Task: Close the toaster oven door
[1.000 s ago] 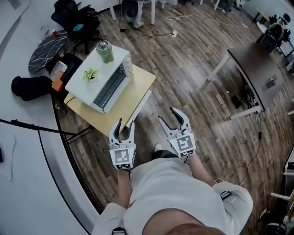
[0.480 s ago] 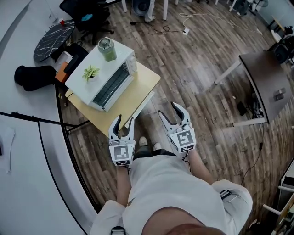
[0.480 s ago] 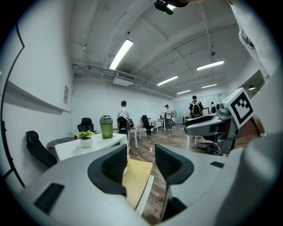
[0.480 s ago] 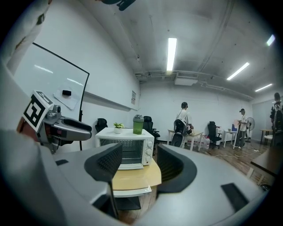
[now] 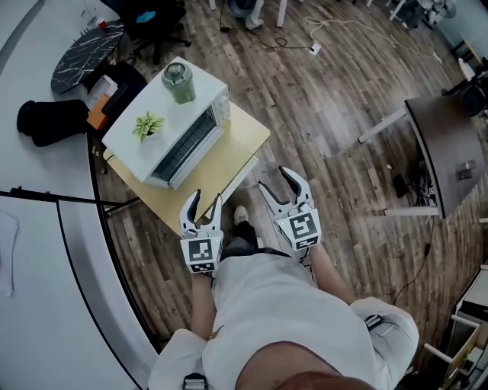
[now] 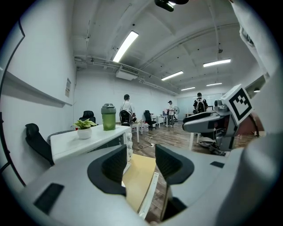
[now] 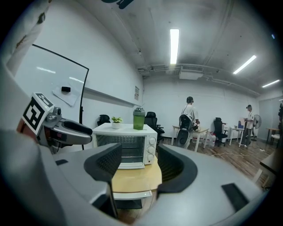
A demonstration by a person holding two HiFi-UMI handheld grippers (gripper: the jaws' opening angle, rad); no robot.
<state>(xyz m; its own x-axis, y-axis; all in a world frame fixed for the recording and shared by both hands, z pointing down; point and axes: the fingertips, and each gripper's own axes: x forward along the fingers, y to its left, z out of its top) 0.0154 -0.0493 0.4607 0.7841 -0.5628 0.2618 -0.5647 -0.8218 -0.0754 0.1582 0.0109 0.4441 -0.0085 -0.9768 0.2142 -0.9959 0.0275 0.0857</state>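
Note:
The white toaster oven (image 5: 164,114) stands on a small yellow table (image 5: 221,164), with a green bottle (image 5: 178,82) and a potted plant (image 5: 149,123) on top. In the right gripper view the toaster oven (image 7: 126,143) shows its glass front, rack and knobs; a white strip runs along the bottom of the front. Whether the door is down I cannot tell. My left gripper (image 5: 206,204) hovers at the table's near edge, its jaws slightly apart and empty (image 6: 140,161). My right gripper (image 5: 273,178) is open and empty (image 7: 138,163), just right of the table corner.
A dark desk (image 5: 450,145) stands at the right, a black office chair (image 5: 149,23) and a black bag (image 5: 49,122) behind the table. A cable (image 5: 328,38) lies on the wood floor. A curved white wall runs along the left. People stand far back (image 7: 189,117).
Both grippers have moved forward toward the yellow table, and the left one's tips now sit at its near edge. The jaws look the same as before.

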